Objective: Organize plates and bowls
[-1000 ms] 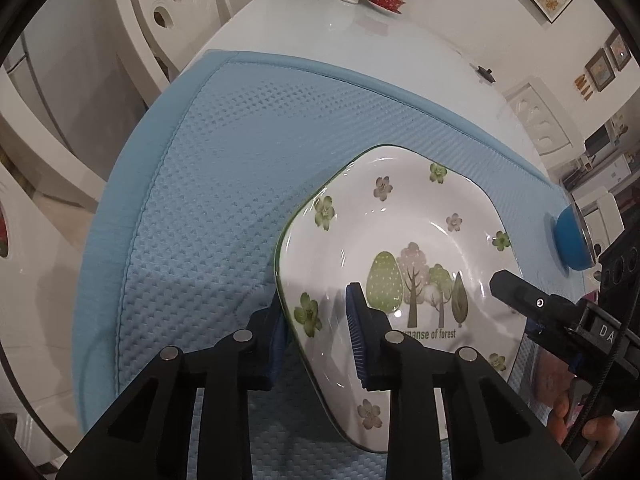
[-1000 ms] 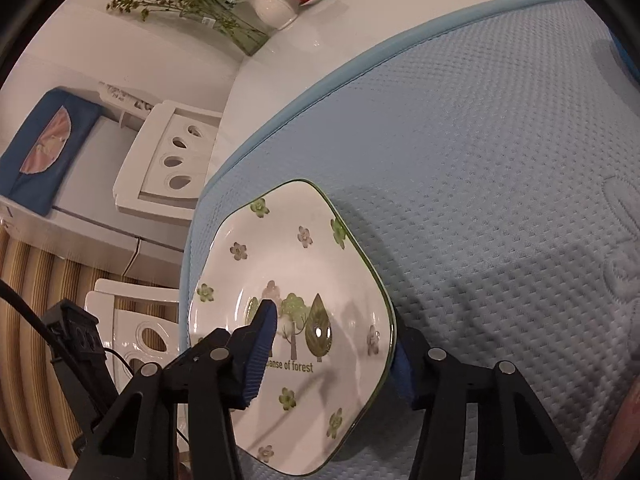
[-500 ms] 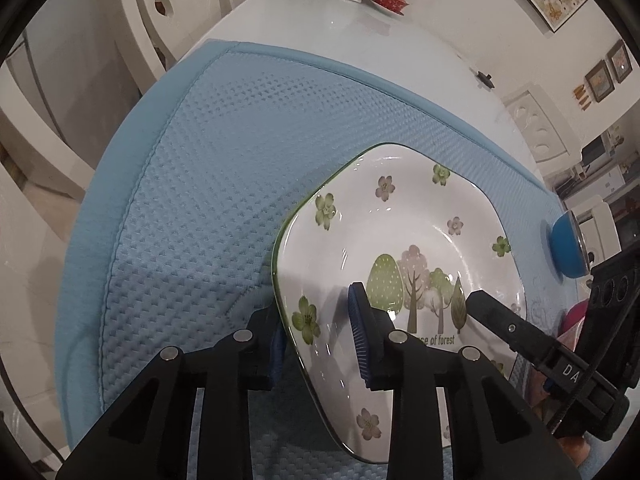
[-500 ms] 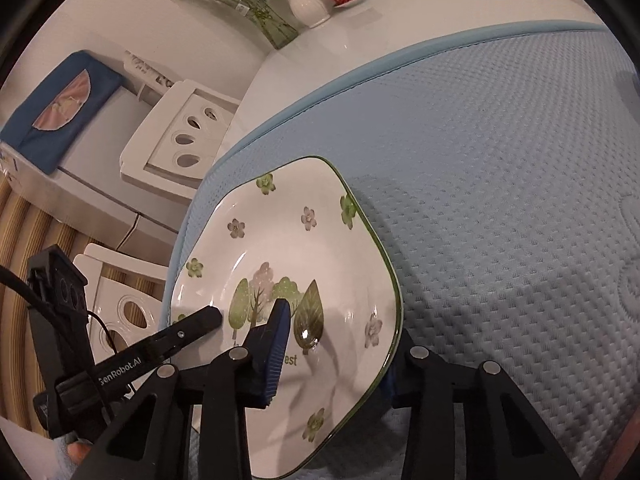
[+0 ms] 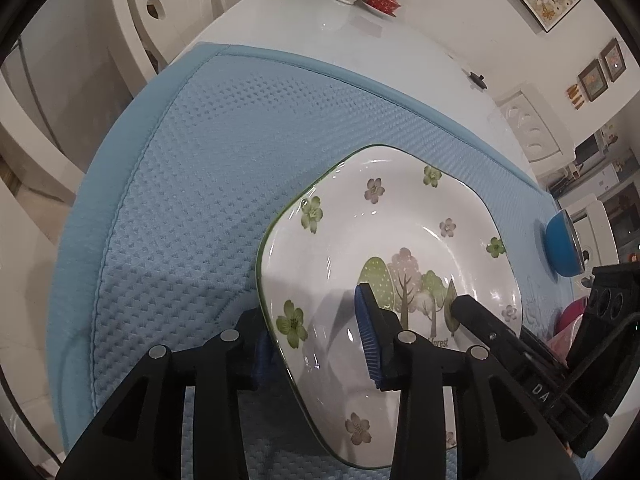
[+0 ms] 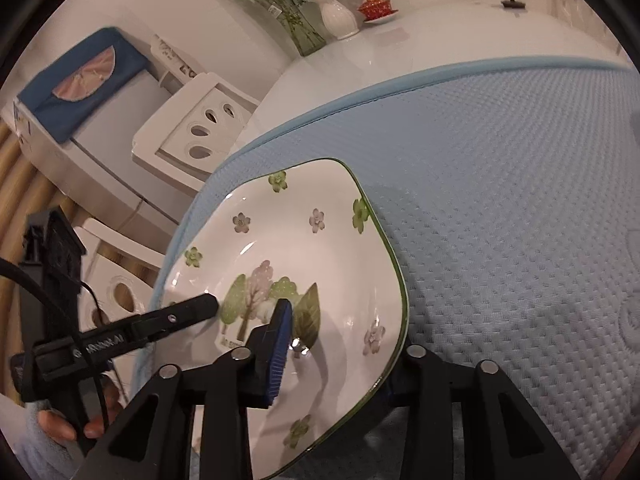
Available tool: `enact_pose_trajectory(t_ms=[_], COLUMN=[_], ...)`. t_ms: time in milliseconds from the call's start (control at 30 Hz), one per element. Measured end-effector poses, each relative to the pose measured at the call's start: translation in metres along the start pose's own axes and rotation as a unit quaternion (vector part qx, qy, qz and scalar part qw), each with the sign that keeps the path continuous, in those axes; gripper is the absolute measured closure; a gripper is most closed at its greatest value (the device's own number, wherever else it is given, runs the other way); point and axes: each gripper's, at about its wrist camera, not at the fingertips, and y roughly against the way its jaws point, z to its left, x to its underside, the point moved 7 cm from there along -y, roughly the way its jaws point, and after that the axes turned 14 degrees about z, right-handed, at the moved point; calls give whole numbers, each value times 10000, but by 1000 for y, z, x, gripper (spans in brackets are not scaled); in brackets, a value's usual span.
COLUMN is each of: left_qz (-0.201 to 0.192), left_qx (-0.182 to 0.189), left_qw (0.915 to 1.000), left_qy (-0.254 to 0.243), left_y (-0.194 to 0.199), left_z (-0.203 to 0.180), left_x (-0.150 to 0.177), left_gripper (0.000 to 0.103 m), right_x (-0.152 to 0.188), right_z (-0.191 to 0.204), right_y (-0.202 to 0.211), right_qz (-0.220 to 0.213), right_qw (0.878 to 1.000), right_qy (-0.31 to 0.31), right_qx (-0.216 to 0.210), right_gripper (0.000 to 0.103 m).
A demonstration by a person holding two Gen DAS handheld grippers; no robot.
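Left wrist view shows my left gripper (image 5: 316, 332) straddling the near-left rim of the floral plate (image 5: 400, 240) on the blue mat (image 5: 200, 168); its jaws have just been easing apart, so I cannot tell whether they still clamp. My right gripper (image 6: 340, 344) has been closing across the plate's near-right rim (image 6: 304, 248); contact is unclear.

Bare blue mat (image 5: 192, 184) open beyond plate (image 5: 400, 240), blue bowl (image 5: 560, 244) blocking mat's far right edge
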Motion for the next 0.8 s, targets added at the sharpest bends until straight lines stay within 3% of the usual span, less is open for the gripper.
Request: enact_pose_trajectory(t_ms=[133,467,600,800], left_qz=[-62,-135,-29,-89], left_qx=[5,-169,82,-44], left_qw=[10000,9998,9999,9999], left_qy=[65,-49,111,11], left_y=[3,23,26,34], left_z=[3,-3,-3,-10], left_x=[0,16,22,32], left_gripper=[77,77,77,78], right_x=[0,6,14,27], right_z=[0,7,8,8], right_y=[1,18,25,30], right_qz=[-73,-74,-85,-112], right_qw=[9999,9986,9986,9989], right_qy=[-51,-54,-117,-219], right_qx=[135,518,499,393], right_gripper=[77,81,81,81])
